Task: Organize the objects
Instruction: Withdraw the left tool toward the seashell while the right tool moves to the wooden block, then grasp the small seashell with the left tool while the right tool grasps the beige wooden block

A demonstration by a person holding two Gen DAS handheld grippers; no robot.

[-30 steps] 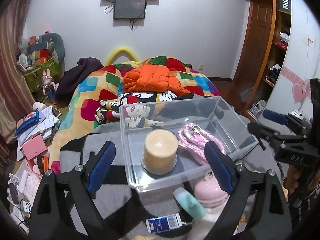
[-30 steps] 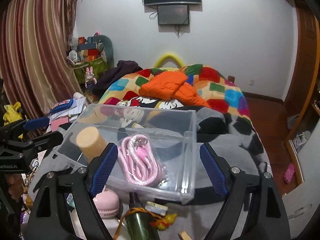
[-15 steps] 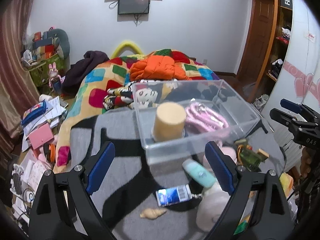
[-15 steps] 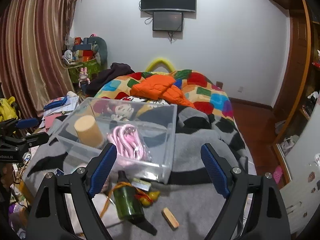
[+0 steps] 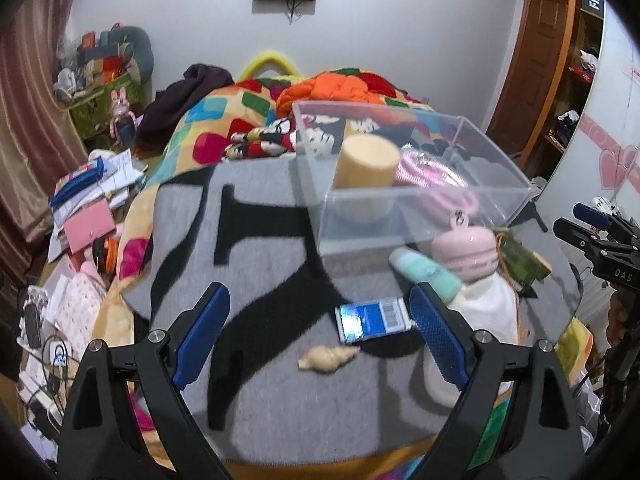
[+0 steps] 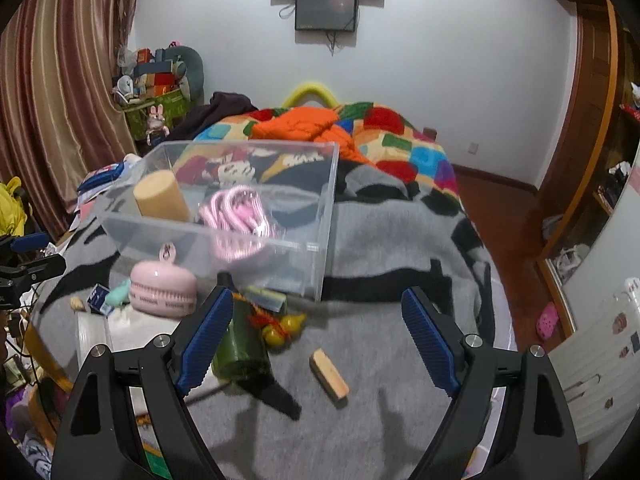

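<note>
Left wrist: left gripper [image 5: 318, 334] spread, empty, above seashell [image 5: 328, 358] and blue packet [image 5: 374, 319], likely next picks | clear box [image 5: 420, 216] far right, holding candle [image 5: 366, 164] | Right wrist: right gripper [image 6: 318, 334] spread, empty; wooden block [image 6: 329, 369] near, between fingers; green bottle [image 6: 239, 346] left.

Even, fairly bright indoor light fills both views, white wall [image 6: 440, 60] evenly lit. Soft finger shadows fall near on the grey blanket [image 6: 360, 400]. Pale glare streaks the clear box [image 5: 420, 216]. Motion blur smears the objects; fisheye bends the edges, black vignette in the corners.
</note>
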